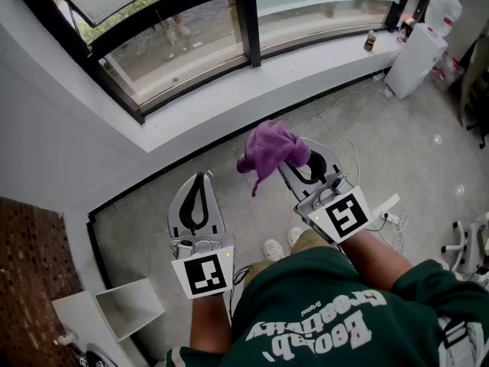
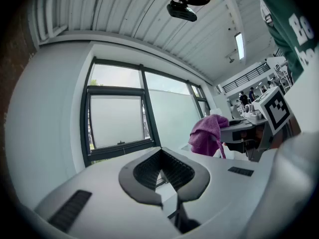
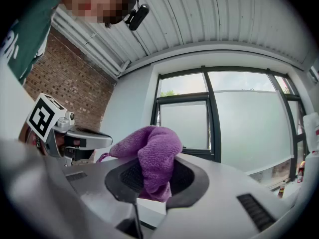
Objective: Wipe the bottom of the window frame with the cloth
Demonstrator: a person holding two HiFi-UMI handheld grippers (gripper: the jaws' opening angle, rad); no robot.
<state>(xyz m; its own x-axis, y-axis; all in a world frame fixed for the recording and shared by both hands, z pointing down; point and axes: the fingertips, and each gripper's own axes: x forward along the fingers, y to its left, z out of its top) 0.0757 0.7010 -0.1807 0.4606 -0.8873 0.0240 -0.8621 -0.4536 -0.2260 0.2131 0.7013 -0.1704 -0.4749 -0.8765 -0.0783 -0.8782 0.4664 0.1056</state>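
Note:
My right gripper [image 1: 298,163] is shut on a crumpled purple cloth [image 1: 273,147], which bulges out over its tips above the floor, short of the white sill [image 1: 229,109]. In the right gripper view the cloth [image 3: 154,156] fills the gap between the black pads of the right gripper [image 3: 155,172]. The window frame's black bottom rail [image 1: 191,89] runs along the far edge of the sill, well ahead of both grippers. My left gripper [image 1: 201,177] hangs beside the right one, shut and holding nothing. In its own view the left gripper [image 2: 160,152] points at the window frame [image 2: 124,151].
A small dark bottle [image 1: 370,41] stands on the sill at the far right, next to a white cabinet [image 1: 416,60]. A power strip with cables [image 1: 386,209] lies on the floor to the right. A white open box [image 1: 122,308] and a brick wall [image 1: 30,281] are at the lower left.

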